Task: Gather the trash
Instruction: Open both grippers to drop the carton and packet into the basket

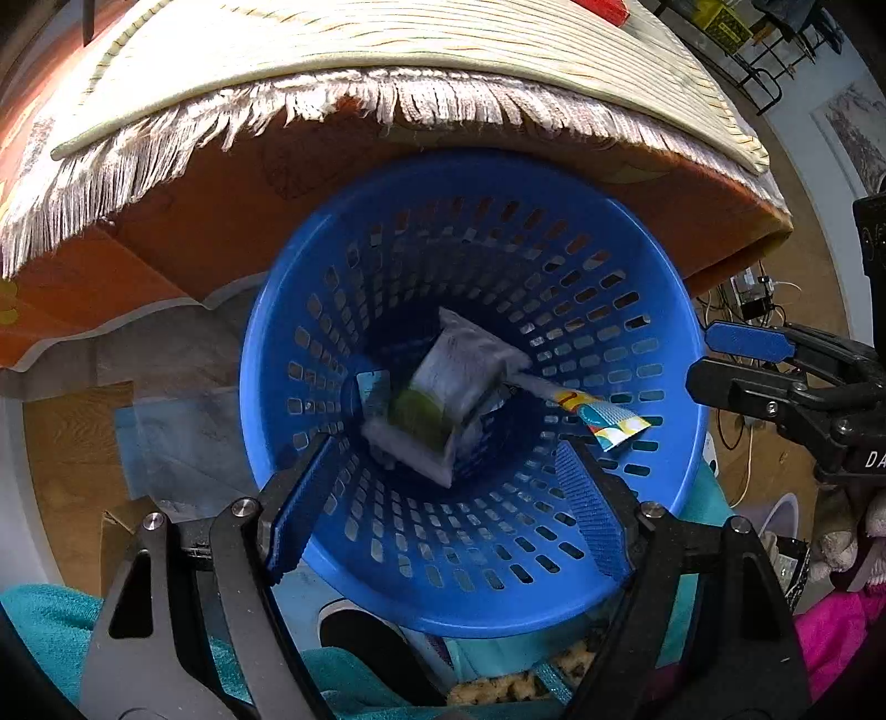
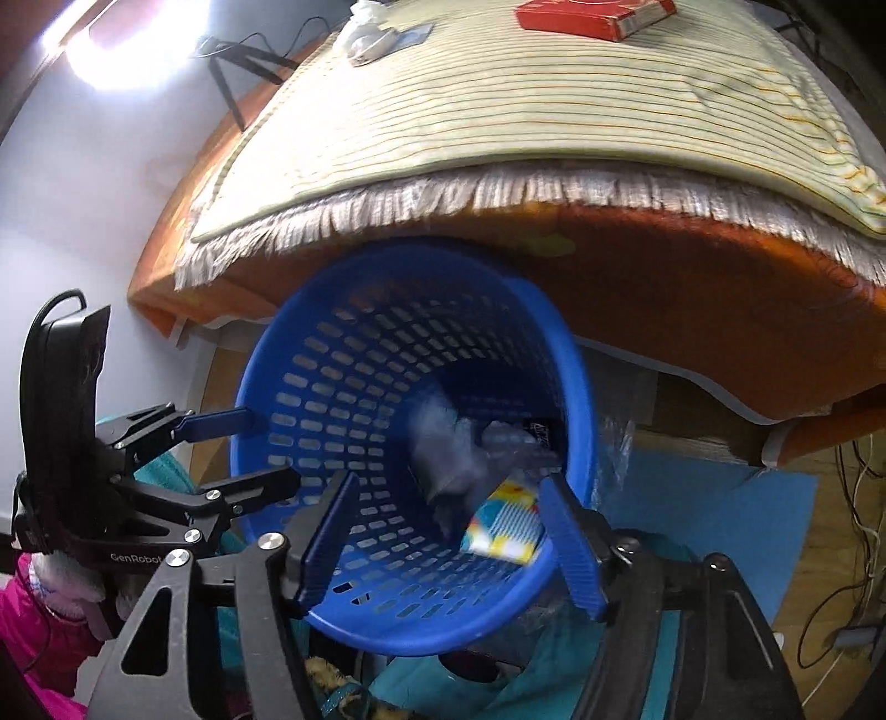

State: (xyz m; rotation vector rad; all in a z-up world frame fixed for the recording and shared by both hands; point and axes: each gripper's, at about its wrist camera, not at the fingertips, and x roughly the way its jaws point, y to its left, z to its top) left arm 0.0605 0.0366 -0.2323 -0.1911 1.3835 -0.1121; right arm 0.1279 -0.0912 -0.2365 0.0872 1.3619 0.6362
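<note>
The bed [image 2: 720,310] is a raised surface with an orange covering that wraps over its edge and hangs down the side. A cream striped mat [image 2: 498,111] lies flat on top of it; the mat's pale fringe [image 2: 498,194] overhangs the near edge of the orange covering. On the mat, at the far side, a red box [image 2: 595,15] lies flat. Farther left on the mat lie a crumpled white tissue [image 2: 360,22] and a small flat card-like item, too small to identify. Below the bed edge is the wooden floor [image 1: 61,443]. A blue mat [image 2: 720,498] lies on the floor beside the bed.
</note>
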